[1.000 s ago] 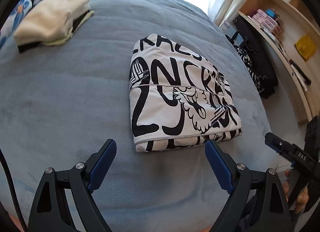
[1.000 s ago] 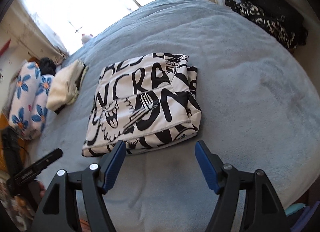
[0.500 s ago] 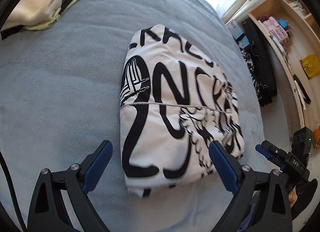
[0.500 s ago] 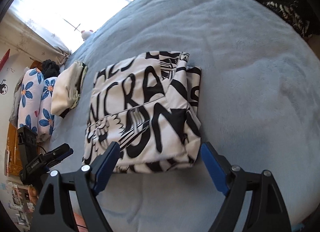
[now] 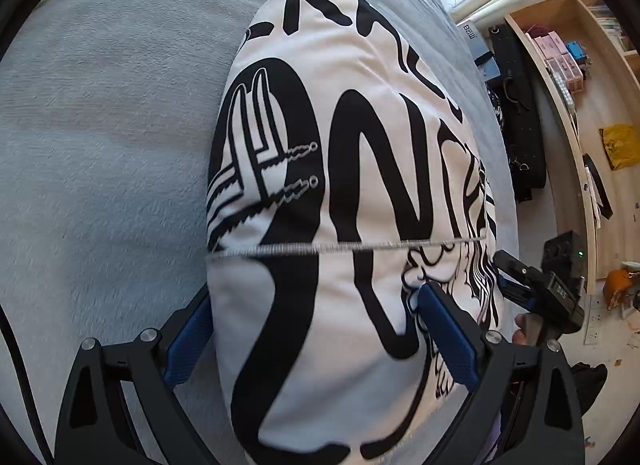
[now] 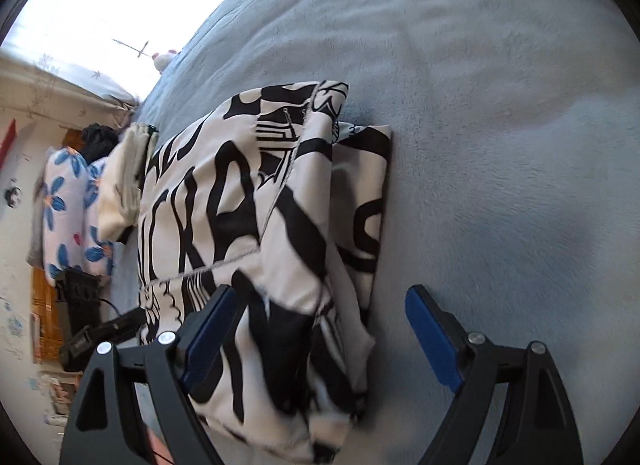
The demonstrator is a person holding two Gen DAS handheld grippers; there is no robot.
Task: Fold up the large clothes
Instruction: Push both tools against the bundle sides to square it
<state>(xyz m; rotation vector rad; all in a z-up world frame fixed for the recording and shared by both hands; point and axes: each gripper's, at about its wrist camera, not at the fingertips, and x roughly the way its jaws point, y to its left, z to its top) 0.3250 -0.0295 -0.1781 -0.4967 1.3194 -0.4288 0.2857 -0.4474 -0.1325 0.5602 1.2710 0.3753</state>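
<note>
Left wrist view: the folded black-and-white printed garment [image 5: 340, 205] is lying on the blue-grey fleece bedspread [image 5: 100, 125] and filling most of the picture. The left gripper [image 5: 316, 329] is standing wide apart, its two blue-padded fingers [image 5: 188, 339] straddling the near end of the bundle: the left pad is sitting against the garment's left edge, the right pad is lying on top of the cloth near its right side. Nothing is being pinched here; the jaws are spread around the fabric. A line of silver stitching is running across the garment just above the pads. Off to the right, the right gripper [image 5: 540, 293] is showing as a black body beside the bundle's edge, its finger spacing not readable from here. Wooden shelving [image 5: 580, 77] is lining the far right wall, with a black bag [image 5: 520, 113] leaning between it and the bed.

Right wrist view: the same garment [image 6: 260, 233] is lying left of centre on the bedspread [image 6: 500, 125], its layers showing stacked at the right edge. The right gripper [image 6: 316, 339] is also spread wide, with its left pad resting on the cloth and its right pad over bare blanket, apart from the garment. A cream folded pile [image 6: 124, 181] is sitting just beyond the garment, and a blue-flowered pillow [image 6: 68, 205] is lying past that. The left gripper [image 6: 104, 333] is peeking in at lower left.
</note>
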